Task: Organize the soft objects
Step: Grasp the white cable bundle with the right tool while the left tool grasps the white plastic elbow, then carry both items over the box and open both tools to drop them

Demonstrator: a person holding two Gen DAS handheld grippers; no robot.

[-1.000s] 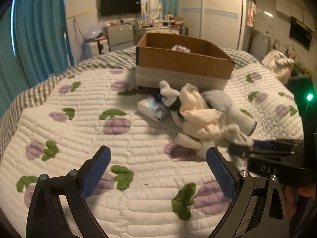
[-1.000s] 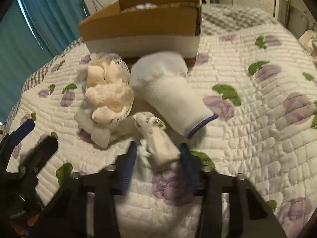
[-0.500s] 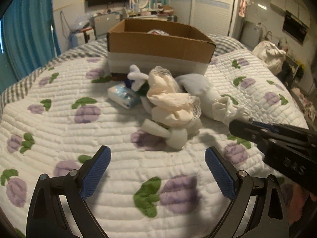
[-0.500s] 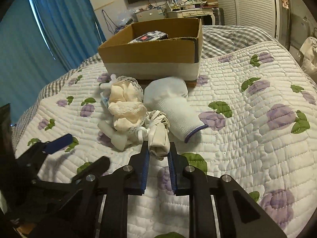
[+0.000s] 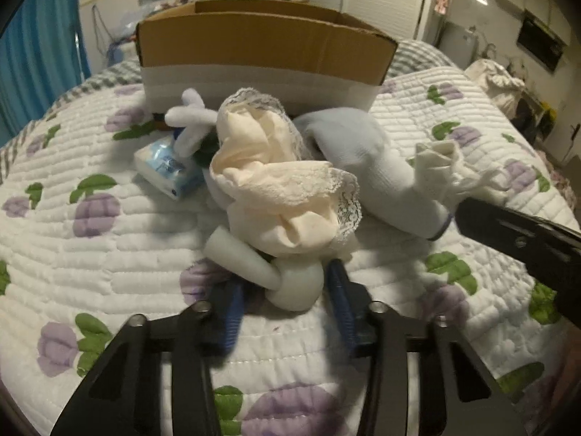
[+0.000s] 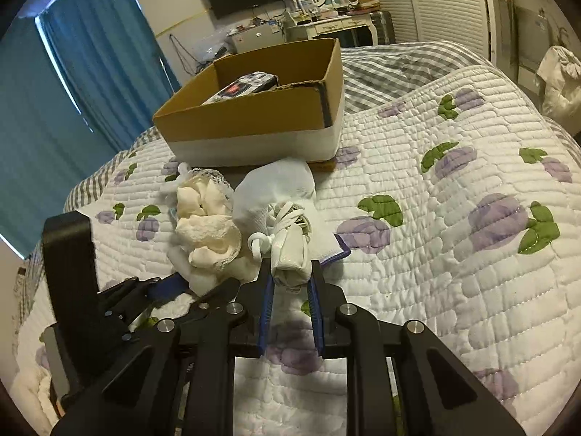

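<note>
Only part of the cardboard box [image 6: 254, 116] interior shows, in the upper centre of the right wrist view, where a dark patterned item [image 6: 241, 87] lies inside; from the left wrist view its near wall [image 5: 261, 47] hides the contents. A tissue pack [image 5: 167, 167] at centre left is half covered by the pile, and something dark green beneath the cream lace cloth [image 5: 283, 189] cannot be made out. The left gripper [image 5: 287, 305] sits at lower centre, its blue fingers [image 5: 232, 312] narrowed around the white rolled socks [image 5: 268, 272] and close on either side, though firm contact is hard to judge; half a second ago they were spread wide and well short of the pile. The right gripper [image 6: 290, 283] pinches a small white tied bundle [image 6: 290, 254] between its pads, as it did before, with the bundle now lifted slightly above the quilt [image 6: 454, 254], in front of the pale blue sock [image 6: 279, 189] lying just before the box.
</note>
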